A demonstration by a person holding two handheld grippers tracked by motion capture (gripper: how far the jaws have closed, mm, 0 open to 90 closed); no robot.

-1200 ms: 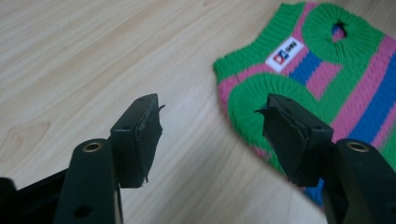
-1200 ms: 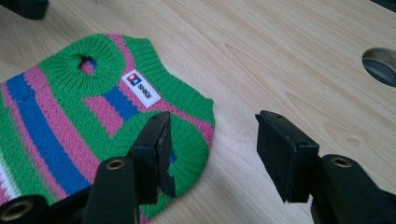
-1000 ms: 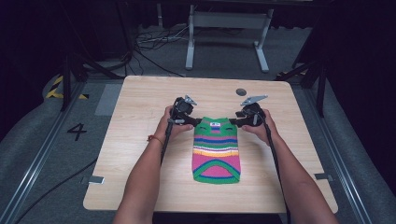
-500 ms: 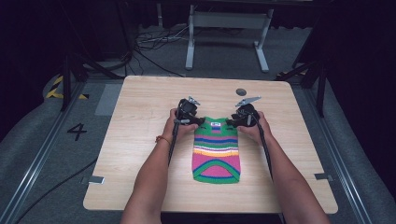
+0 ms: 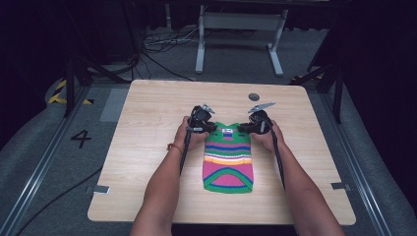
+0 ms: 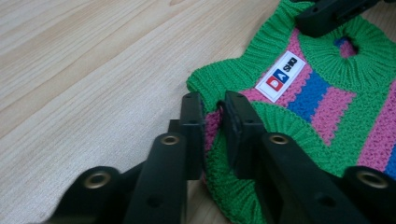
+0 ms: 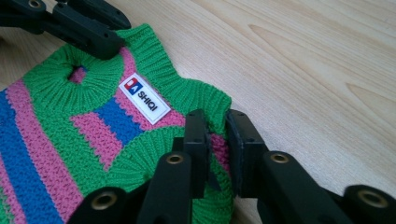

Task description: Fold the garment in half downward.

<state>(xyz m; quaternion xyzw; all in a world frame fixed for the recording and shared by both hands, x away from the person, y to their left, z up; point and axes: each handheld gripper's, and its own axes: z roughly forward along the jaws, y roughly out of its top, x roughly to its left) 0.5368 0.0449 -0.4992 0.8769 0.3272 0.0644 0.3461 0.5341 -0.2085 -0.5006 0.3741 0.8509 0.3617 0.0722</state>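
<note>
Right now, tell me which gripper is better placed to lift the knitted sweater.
Neither alone. The left gripper pinches one shoulder of the striped knitted sweater and the right gripper pinches the other, both shut on the knit. Likely lift with both together.

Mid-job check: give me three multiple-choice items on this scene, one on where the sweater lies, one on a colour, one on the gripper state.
1. The knitted sweater lies:
A. near the table's middle
B. on the floor
C. over the far edge

2. Its collar ribbing is:
A. yellow
B. green
C. black

3. The left gripper and right gripper are:
A. both wide open, clear of the knit
B. one shut, one open
C. both shut on the shoulders

Answers: A, high view shows it central; B, both gripper views show green ribbing; C, jaws have just closed, with knit pinched between each pair.
</note>
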